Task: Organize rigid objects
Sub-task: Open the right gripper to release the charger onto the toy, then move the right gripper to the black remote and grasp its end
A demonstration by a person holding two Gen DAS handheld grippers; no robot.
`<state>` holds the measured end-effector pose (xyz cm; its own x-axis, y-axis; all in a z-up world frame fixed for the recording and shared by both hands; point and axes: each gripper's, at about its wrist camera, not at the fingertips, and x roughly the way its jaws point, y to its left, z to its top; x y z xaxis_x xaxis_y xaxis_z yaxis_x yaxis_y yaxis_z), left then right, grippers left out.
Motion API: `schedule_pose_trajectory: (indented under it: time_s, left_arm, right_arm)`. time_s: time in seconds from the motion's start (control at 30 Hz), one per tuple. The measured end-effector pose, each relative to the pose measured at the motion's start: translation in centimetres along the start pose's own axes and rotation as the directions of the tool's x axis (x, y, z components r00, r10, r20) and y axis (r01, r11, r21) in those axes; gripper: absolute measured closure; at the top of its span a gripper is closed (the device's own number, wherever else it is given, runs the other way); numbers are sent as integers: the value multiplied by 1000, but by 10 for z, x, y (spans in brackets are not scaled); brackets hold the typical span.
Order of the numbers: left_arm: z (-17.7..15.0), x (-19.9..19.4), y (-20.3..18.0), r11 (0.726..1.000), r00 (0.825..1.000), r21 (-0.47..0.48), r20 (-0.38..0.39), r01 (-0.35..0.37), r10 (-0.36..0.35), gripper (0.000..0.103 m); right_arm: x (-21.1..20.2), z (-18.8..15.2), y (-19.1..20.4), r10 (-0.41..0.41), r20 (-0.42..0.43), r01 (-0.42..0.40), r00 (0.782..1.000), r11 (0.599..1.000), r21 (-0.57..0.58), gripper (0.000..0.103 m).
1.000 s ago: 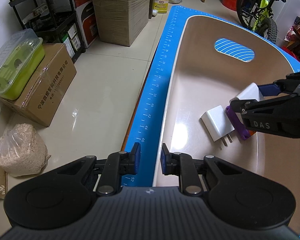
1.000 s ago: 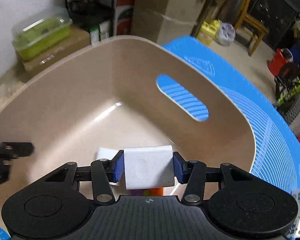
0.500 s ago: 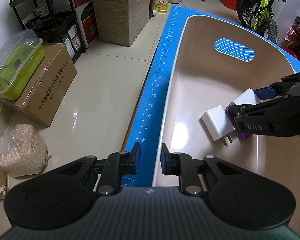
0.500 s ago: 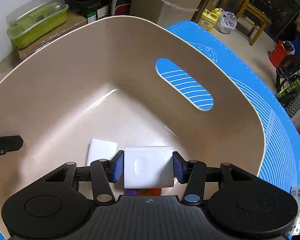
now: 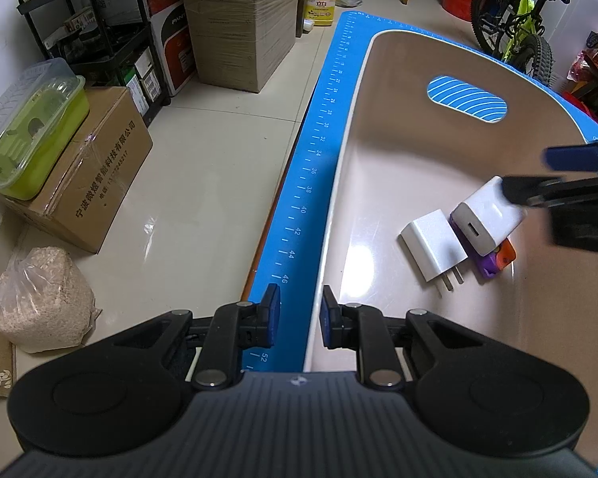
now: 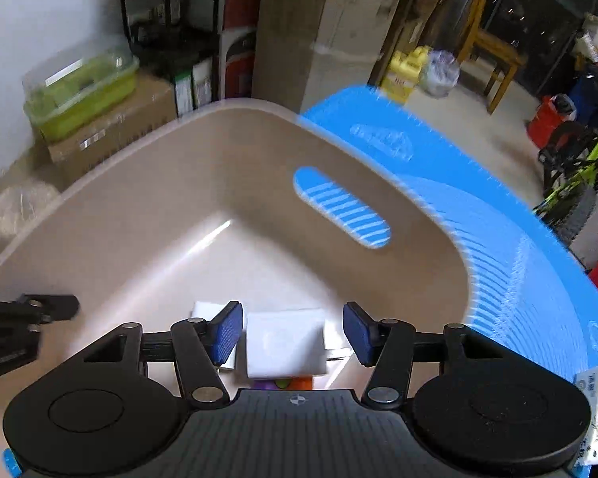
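Right hand-held gripper hanging released over the beige basin, jaws just having been opening, blue pads standing clear on both sides of the white charger between them, not pressing on it. Charger lying tilted on the purple and orange block, on the basin floor, just at 3 o'clock of the flat white plug with its two prongs pointing toward the camera in the left wrist view. Left hand-held gripper sitting clenched on nothing, jaws nearly together, hovering above the basin's rim at 9 o'clock of the chargers, over the blue ruled mat covering the counter. Beyond the mat, at 9 o'clock, showing the tiled floor, a cardboard box carrying a green container, and a bag of grain; at 1 o'clock, a green bicycle.
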<state>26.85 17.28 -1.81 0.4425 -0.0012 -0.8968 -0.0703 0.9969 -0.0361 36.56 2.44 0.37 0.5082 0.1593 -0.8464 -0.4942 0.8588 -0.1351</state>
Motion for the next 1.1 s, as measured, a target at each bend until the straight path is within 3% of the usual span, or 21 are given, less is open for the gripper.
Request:
schedule_pose_trajectory:
  time_s: [0.27, 0.43, 0.6, 0.87, 1.1]
  left_arm:
    - [-1, 0, 1, 1000, 1000, -4, 0, 6, -6, 80]
    - [-1, 0, 1, 1000, 1000, -3, 0, 6, -6, 80]
    - [-1, 0, 1, 1000, 1000, -4, 1, 7, -7, 80]
    - [-1, 0, 1, 1000, 1000, -3, 1, 6, -6, 80]
    - [-1, 0, 1, 1000, 1000, -4, 1, 7, -7, 80]
  right_arm:
    - [-75, -37, -51, -80, 153, 58, 985, 988, 140, 36]
    - [-107, -73, -82, -166, 177, 114, 970, 956, 271, 34]
    - [-107, -120, -109, -214, 97, 154, 972, 893, 422, 30]
    - [-80, -193, -132, -215, -87, 218, 973, 727, 651, 28]
    - [-59, -214, -141, -193, -145, 235, 970, 620, 748, 26]
